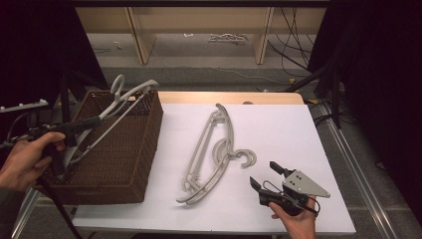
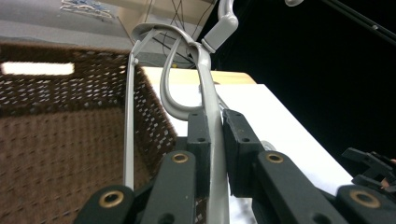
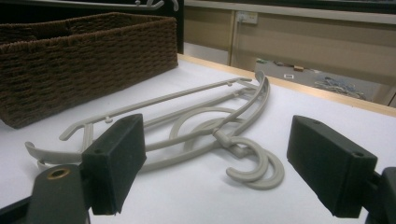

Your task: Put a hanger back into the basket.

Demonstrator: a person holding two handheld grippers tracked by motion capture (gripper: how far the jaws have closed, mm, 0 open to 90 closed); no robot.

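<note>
Grey plastic hanger (image 1: 124,102) — thin, curved, with a hook — sticks up out of my brown woven basket (image 1: 124,154). White table (image 1: 278,129) holds two more hangers (image 1: 214,149); beyond is a pale floor. My left gripper (image 2: 212,135) is clamped on the hanger over the basket — my right gripper (image 1: 271,174) rests low, jaws apart.
</note>
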